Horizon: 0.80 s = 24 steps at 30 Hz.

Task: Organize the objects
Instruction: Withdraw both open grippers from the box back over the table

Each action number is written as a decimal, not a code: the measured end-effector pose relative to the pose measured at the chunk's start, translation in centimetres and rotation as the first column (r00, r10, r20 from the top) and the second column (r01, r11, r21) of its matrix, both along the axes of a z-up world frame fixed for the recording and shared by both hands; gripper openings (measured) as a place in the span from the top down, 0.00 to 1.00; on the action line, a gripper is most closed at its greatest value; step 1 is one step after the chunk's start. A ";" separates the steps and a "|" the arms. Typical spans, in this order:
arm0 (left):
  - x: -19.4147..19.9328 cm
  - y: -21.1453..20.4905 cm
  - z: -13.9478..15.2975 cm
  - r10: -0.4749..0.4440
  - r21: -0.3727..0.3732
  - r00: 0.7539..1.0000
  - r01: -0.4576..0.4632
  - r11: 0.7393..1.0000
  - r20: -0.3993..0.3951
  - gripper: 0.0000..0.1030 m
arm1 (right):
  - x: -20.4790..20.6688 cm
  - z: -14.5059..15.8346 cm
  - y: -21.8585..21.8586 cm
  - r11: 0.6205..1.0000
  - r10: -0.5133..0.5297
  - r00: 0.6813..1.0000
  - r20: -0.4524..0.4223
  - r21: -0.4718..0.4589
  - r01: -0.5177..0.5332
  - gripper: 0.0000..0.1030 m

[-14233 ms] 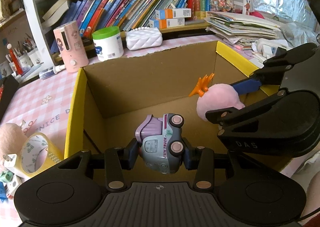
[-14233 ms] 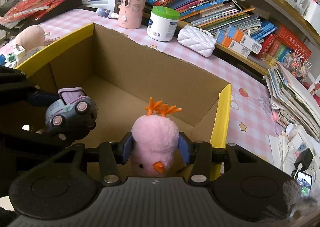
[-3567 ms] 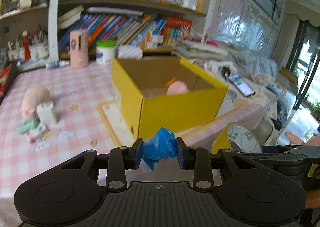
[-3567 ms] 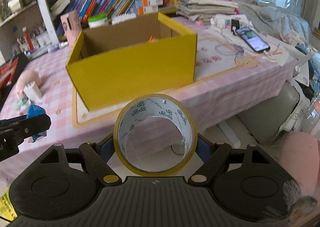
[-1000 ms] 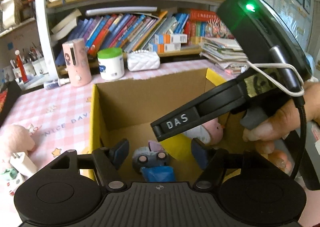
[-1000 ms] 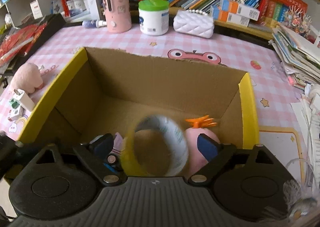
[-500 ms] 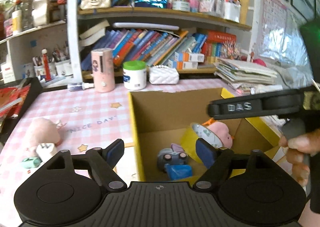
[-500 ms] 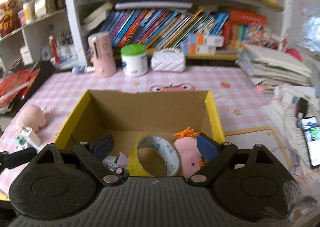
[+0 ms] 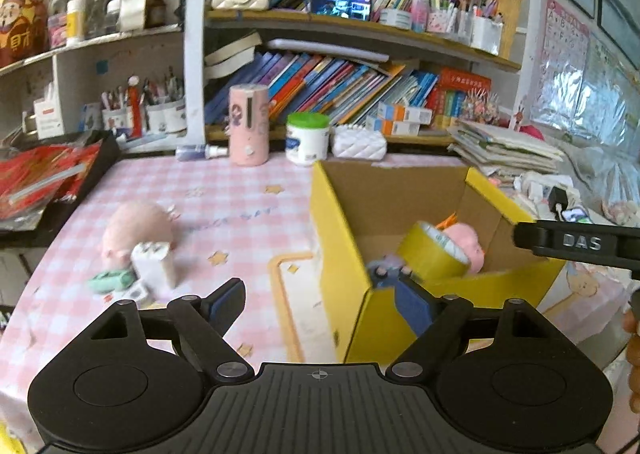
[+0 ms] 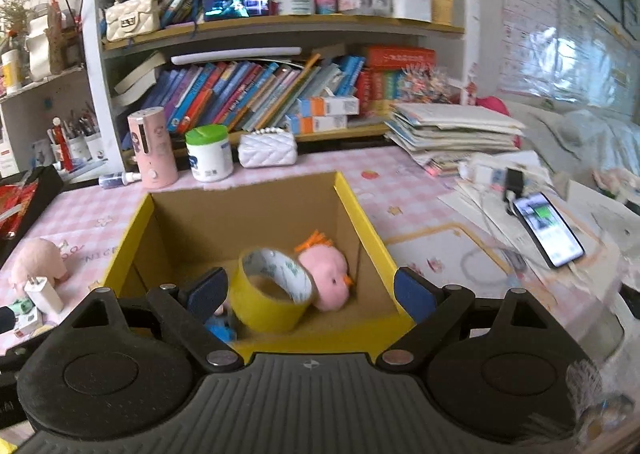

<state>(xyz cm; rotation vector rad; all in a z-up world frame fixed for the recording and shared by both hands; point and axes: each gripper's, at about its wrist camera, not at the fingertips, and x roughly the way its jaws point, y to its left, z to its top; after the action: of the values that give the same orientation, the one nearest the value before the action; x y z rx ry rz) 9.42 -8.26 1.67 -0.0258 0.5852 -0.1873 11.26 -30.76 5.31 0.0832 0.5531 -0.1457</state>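
Observation:
The yellow cardboard box (image 9: 348, 254) (image 10: 366, 230) stands on the pink checked tablecloth. Inside it a yellow tape roll (image 9: 434, 254) (image 10: 272, 294) leans against a pink chick plush (image 9: 466, 242) (image 10: 326, 274), beside a toy truck (image 9: 386, 270) and a blue item (image 10: 220, 330). My left gripper (image 9: 322, 300) hovers at the box's near left corner, its jaws opening with nothing between them. My right gripper (image 10: 311, 292) is open and empty over the box's near wall. Left of the box lie a pink pig plush (image 9: 136, 230) (image 10: 38, 260) and a white plug (image 9: 154, 262) (image 10: 42, 296).
A pink cylinder (image 9: 248, 126), a green-lidded white jar (image 10: 210, 154) and a white quilted purse (image 10: 268, 150) stand behind the box under the bookshelves. A phone (image 10: 548, 228), cables and a paper stack (image 10: 456, 126) fill the right. A small green item (image 9: 112, 280) lies by the plug.
The tape roll left the right gripper and came to rest in the box. Both grippers drew back from the box; the left one swung left and spread wider.

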 end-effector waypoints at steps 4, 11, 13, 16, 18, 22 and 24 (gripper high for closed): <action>-1.3 1.4 -0.7 0.002 0.014 0.999 -0.002 1.000 -0.037 0.18 | -2.3 -0.8 1.4 1.000 -0.021 0.999 -0.037 0.003 0.021 0.13; -3.7 3.5 -1.8 -0.016 0.027 0.996 0.019 0.999 -0.092 0.18 | -5.3 -3.1 4.5 1.000 -0.007 0.990 -0.139 0.004 0.007 0.13; -4.3 4.1 -2.2 -0.020 0.032 0.994 0.024 0.999 -0.107 0.18 | -5.8 -3.6 5.3 1.000 0.001 0.988 -0.156 0.005 0.000 0.13; -5.1 5.1 -2.6 -0.019 0.037 0.991 0.024 0.999 -0.129 0.18 | -6.6 -4.3 6.6 1.000 0.016 0.984 -0.178 0.010 -0.015 0.13; -5.6 5.8 -2.8 -0.015 0.040 0.990 0.021 0.999 -0.140 0.18 | -7.1 -4.7 7.4 1.000 0.028 0.981 -0.192 0.013 -0.026 0.13; -6.4 7.2 -3.1 0.004 0.049 0.988 0.003 0.999 -0.154 0.18 | -7.8 -5.4 9.2 0.998 0.056 0.975 -0.216 0.023 -0.052 0.13; -6.8 7.8 -3.3 0.016 0.054 0.986 -0.007 0.999 -0.165 0.18 | -8.1 -5.6 10.0 0.997 0.071 0.971 -0.228 0.029 -0.066 0.13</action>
<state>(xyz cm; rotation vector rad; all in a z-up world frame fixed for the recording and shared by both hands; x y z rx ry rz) 2.64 -0.42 -1.61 0.0065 0.7554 -0.1591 3.15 -20.80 -0.32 0.0684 0.7869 -0.0823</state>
